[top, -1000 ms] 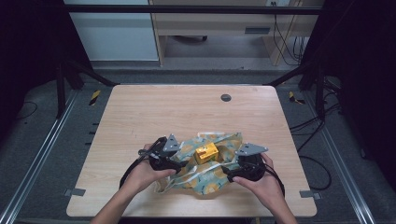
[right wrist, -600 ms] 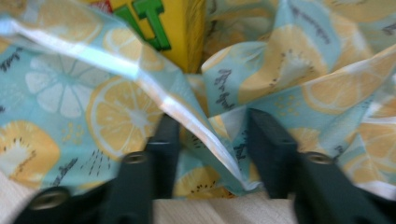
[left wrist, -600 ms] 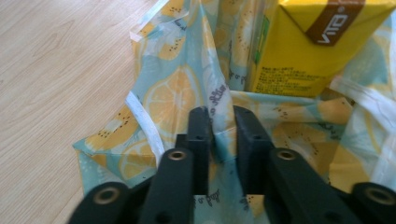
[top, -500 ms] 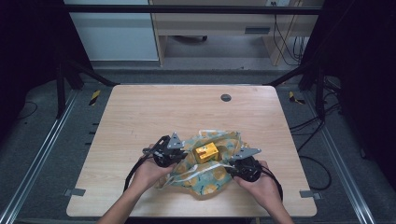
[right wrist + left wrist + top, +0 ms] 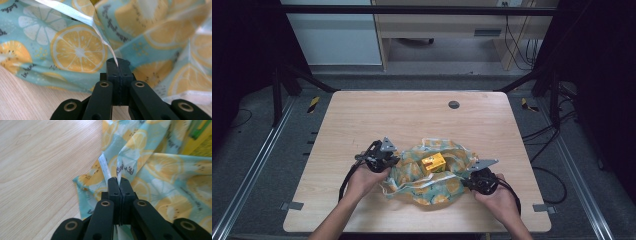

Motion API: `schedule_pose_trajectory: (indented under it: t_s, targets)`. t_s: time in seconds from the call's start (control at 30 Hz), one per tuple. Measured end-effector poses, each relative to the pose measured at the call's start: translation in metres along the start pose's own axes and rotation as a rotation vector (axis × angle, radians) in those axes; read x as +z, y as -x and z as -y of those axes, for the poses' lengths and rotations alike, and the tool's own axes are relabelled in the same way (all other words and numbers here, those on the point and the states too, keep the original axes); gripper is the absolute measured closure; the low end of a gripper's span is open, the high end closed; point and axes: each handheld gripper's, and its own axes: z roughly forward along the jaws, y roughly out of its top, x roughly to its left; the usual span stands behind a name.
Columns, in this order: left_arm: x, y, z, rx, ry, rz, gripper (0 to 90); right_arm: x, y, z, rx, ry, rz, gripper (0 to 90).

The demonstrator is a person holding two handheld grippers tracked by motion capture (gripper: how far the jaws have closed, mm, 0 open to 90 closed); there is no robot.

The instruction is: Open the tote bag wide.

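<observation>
The left gripper (image 5: 393,161) and right gripper (image 5: 468,181), both pinching the lemon bag (image 5: 434,182), have pulled apart toward 9 and 3 o'clock, so the bag looks stretched open around the yellow box (image 5: 433,162).

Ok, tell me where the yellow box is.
In the high view the yellow box sits on the lemon-print bag, near the table's front edge, between both grippers.

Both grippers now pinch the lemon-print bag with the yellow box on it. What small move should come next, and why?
Probably lift both edges slightly and bring them inward over the yellow box. The left gripper and right gripper are each shut on an edge of the bag, and the box sits uncovered between them.
</observation>
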Motion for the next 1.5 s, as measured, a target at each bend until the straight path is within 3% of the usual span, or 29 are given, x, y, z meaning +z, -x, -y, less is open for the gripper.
schedule_pose_trajectory:
  t_s: [0.43,1.5]
  targets:
    - [0.004,-0.021,0.013,-0.080,0.006,-0.016,89.7,-0.002,0.013,0.010,0.032,-0.018,0.028,90.0]
    - [0.005,-0.031,0.023,-0.138,0.007,-0.017,90.0,-0.007,0.018,0.020,0.055,-0.021,0.036,90.0]
